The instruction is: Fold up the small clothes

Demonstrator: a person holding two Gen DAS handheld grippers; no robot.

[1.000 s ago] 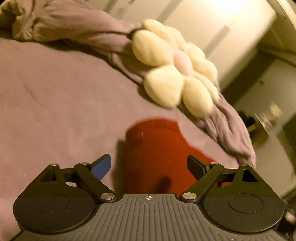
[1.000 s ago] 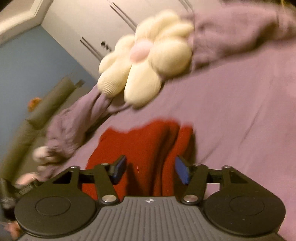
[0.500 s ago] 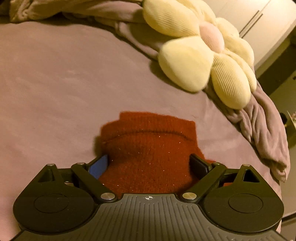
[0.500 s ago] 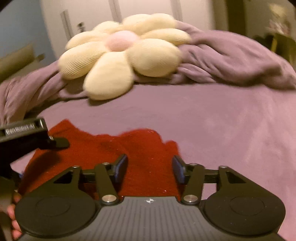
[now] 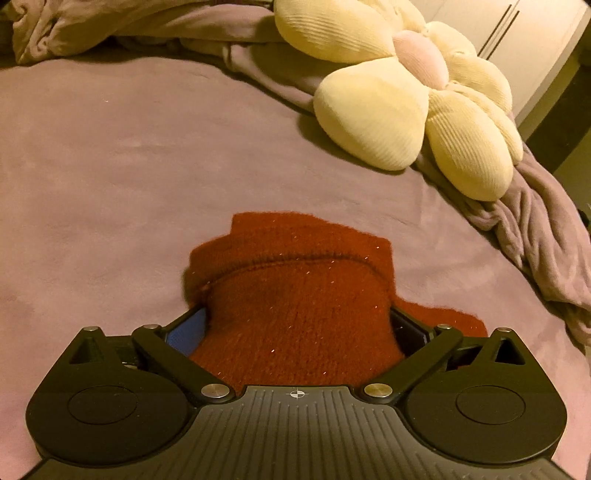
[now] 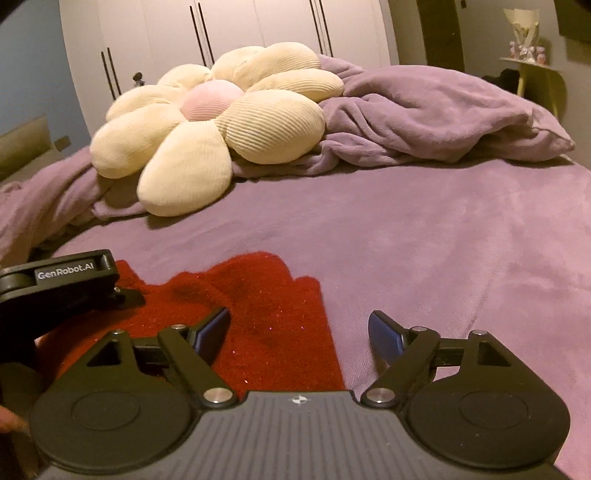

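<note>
Lying on the purple bed cover [image 6: 424, 236], a red knitted garment [image 5: 299, 306] sits at the near edge of both views, partly folded: an upper layer with a seam line rests over a lower layer that sticks out beyond it on the far side.

Left gripper [image 5: 295, 328]: jaws spread wide, with the garment's thick upper fold bulging between them. Blue pad [image 5: 188, 328] of the left finger shows just beside the cloth; the right finger is mostly hidden behind the fabric. Cloth fills the gap from side to side, but whether the fingers press on it or merely flank it cannot be told. In the right wrist view this gripper's black body [image 6: 55, 288], marked GenRobot.AI, sits over the garment's left part.

Right gripper [image 6: 299, 332]: jaws wide apart, gripping nothing. Its left finger is over the red fabric, its right finger over bare purple cover, so the garment's right edge [image 6: 328, 332] runs between the two fingers.

Beyond the garment, well apart from it: a cream flower-shaped cushion [image 6: 207, 133] with a pink centre, lying on a bunched purple blanket [image 6: 436, 114] along the far side of the bed. White wardrobe doors [image 6: 229, 33] stand behind.
</note>
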